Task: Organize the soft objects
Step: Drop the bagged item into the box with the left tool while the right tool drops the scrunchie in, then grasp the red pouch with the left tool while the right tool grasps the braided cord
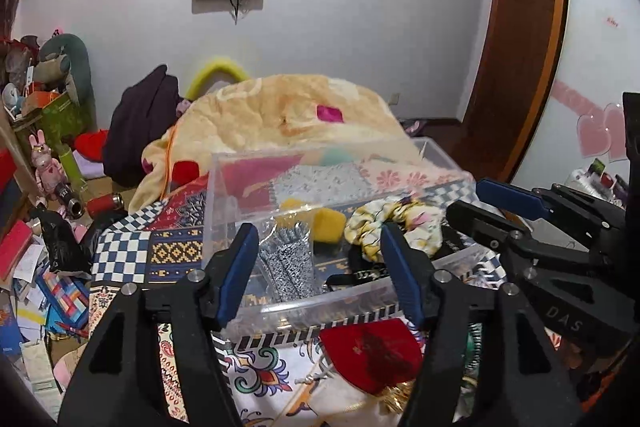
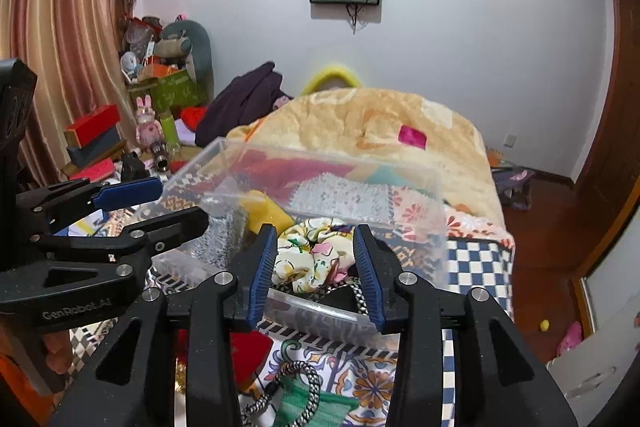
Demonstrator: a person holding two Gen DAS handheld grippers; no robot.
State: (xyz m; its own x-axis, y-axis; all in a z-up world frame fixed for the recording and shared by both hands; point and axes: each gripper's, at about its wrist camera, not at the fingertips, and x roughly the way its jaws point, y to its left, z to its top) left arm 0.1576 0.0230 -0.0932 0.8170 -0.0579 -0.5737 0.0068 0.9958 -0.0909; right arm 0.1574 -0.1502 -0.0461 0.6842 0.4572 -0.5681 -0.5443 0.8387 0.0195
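Each hand-held gripper, left [image 1: 320, 271] and right [image 2: 316, 273], hangs spread, ribbed blue pads unclenched, over the clear plastic bin [image 1: 320, 301] holding a crinkled floral scrunchie [image 2: 308, 259].

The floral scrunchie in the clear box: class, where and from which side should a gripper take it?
Pinch the floral scrunchie across one bunched fold of its ring, coming down through the clear box's open top; the walls block a side approach.

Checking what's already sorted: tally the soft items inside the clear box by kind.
Floral scrunchie: 1
Yellow sponge: 1
Grey speckled knit cloth: 1
Black band, partly hidden: 1
Total: 4 visible in the clear plastic box; the near wall may hide more.
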